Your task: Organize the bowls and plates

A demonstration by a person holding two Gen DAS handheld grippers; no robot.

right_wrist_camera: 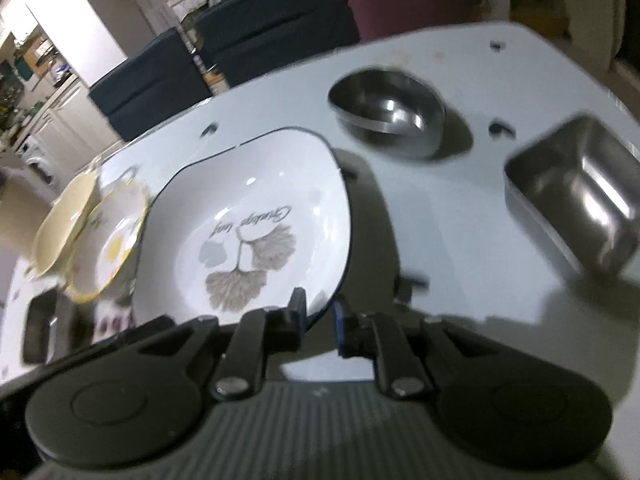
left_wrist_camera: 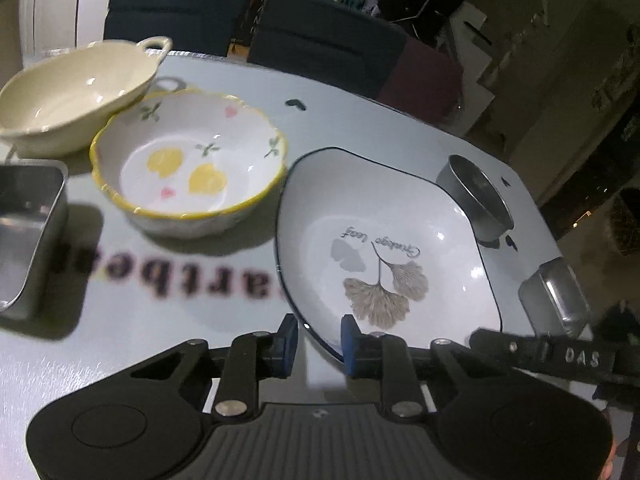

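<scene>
- Ginkgo-leaf plate (left_wrist_camera: 384, 240), white with dark blue rim, sits on the pale table (left_wrist_camera: 360, 120), near edge at both grippers.
- Left gripper (left_wrist_camera: 319, 340): blue pads straddle plate's near rim, clear gap each side, not pressing. Jaws apart.
- Right gripper (right_wrist_camera: 320, 312): pads either side of the near rim, narrow gap; cannot tell from the blur whether they pinch it.
- Flowered bowl (left_wrist_camera: 188, 168), yellow scalloped rim, just left of plate; cream two-handled bowl (left_wrist_camera: 72, 92) behind it, touching.
- Round steel bowl (right_wrist_camera: 388, 116) beyond plate's right side, apart from it.
- Rectangular steel tray (right_wrist_camera: 576, 196) at right; second steel tray (left_wrist_camera: 28, 232) at far left.
- Dark chairs (left_wrist_camera: 320, 44) behind table.
</scene>
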